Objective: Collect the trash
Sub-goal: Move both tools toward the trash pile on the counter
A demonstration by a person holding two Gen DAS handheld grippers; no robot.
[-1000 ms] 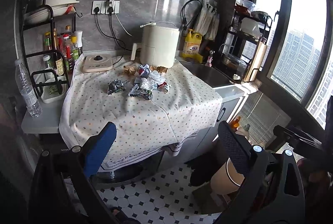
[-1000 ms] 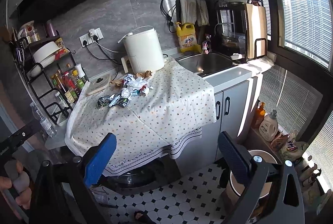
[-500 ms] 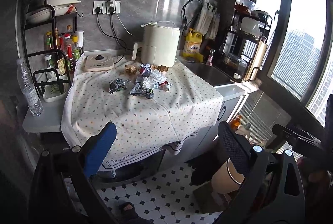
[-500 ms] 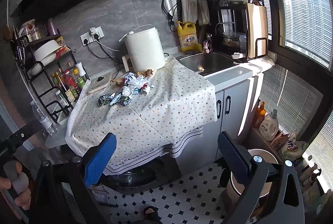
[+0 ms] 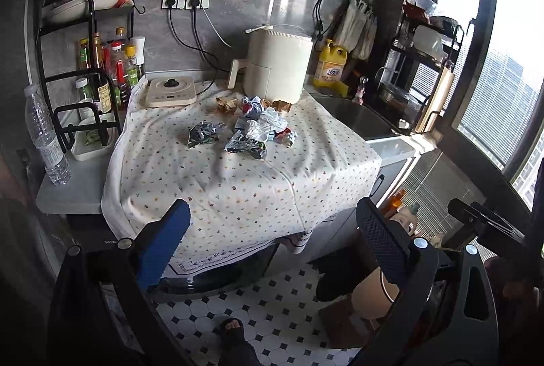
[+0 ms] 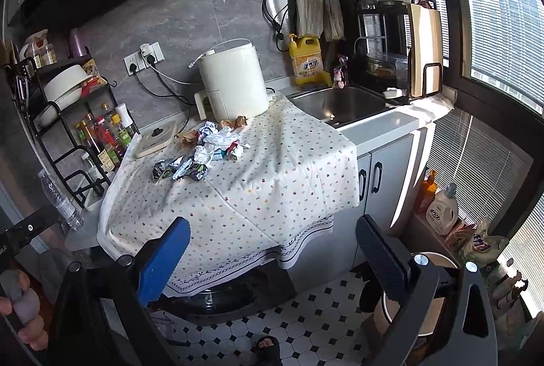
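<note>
A heap of crumpled wrappers and foil (image 5: 258, 124) (image 6: 207, 151) lies on the dotted tablecloth (image 5: 238, 182) (image 6: 265, 175), in front of a white appliance (image 5: 277, 66) (image 6: 233, 83). One dark foil wrapper (image 5: 202, 134) lies a little apart to the left. My left gripper (image 5: 272, 230) is open and empty, well short of the counter's front edge. My right gripper (image 6: 272, 236) is also open with nothing between its fingers, equally far back. A tan bin (image 5: 370, 294) (image 6: 408, 304) stands on the floor at the lower right, partly hidden by the grippers' right fingers.
A flat scale (image 5: 170, 92), a rack of bottles (image 5: 108, 70), and a water bottle (image 5: 47, 141) sit left of the cloth. A sink (image 6: 340, 100), yellow detergent jug (image 6: 307, 61) and dish rack (image 6: 397, 26) are to the right. A sandalled foot (image 5: 234, 332) stands on the tiled floor.
Both views have closed in slightly on the counter, and a foot has come into view on the floor. Both grippers stay open.
</note>
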